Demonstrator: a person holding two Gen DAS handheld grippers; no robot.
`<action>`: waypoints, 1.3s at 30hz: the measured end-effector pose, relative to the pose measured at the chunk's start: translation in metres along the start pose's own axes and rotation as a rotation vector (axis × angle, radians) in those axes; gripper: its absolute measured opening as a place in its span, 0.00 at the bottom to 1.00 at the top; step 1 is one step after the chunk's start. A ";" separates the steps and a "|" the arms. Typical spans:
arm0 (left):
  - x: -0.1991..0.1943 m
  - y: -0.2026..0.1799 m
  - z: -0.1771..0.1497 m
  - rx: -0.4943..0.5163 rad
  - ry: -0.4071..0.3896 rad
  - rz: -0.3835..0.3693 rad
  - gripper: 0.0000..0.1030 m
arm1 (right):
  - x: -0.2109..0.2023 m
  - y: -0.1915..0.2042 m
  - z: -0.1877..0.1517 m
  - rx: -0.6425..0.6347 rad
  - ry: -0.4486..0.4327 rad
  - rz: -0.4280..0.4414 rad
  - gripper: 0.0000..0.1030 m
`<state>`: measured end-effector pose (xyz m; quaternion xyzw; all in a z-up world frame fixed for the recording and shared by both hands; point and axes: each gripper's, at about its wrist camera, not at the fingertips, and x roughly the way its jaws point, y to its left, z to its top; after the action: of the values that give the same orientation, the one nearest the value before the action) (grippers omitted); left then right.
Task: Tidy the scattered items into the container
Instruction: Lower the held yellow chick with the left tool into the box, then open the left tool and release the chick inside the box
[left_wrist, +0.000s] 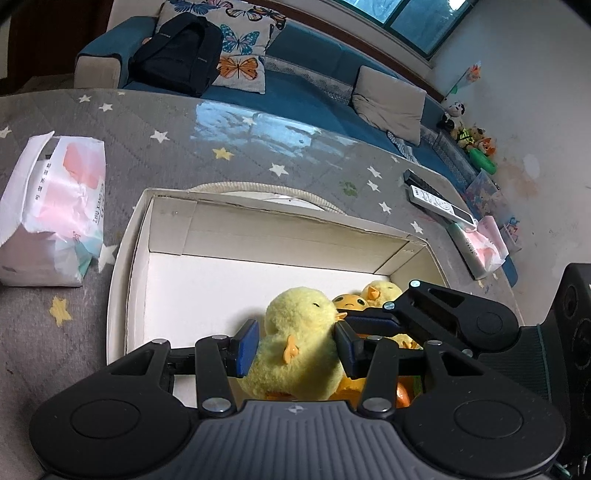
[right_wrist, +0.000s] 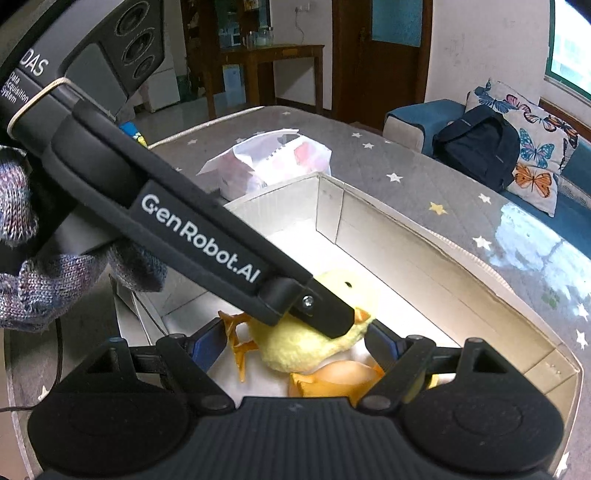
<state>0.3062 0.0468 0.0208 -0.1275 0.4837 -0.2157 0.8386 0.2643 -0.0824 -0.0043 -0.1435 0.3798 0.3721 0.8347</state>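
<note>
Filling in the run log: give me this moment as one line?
left tool: shut on yellow chick plush | right tool: open | place: over white box | other plush toys inside

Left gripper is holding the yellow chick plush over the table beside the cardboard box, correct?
Not beside it. The left wrist view shows the left gripper holding the yellow chick plush inside the cardboard box, next to other plush toys already in there.

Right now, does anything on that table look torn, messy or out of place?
The tissue pack left of the white box is ripped open, its wrapper crumpled. Another pink wrapper lies crumpled at the table's far right edge.
</note>
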 end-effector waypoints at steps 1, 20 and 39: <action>0.000 0.001 0.000 -0.006 0.001 -0.001 0.47 | 0.000 0.000 0.000 -0.002 0.003 0.000 0.80; -0.012 -0.016 -0.004 0.062 -0.052 0.070 0.45 | -0.005 0.002 -0.002 -0.002 -0.020 -0.012 0.84; -0.058 -0.044 -0.034 0.094 -0.205 0.208 0.45 | -0.056 0.009 -0.015 0.064 -0.163 -0.121 0.98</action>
<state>0.2410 0.0367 0.0663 -0.0585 0.3953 -0.1360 0.9065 0.2255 -0.1124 0.0275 -0.1087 0.3129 0.3193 0.8879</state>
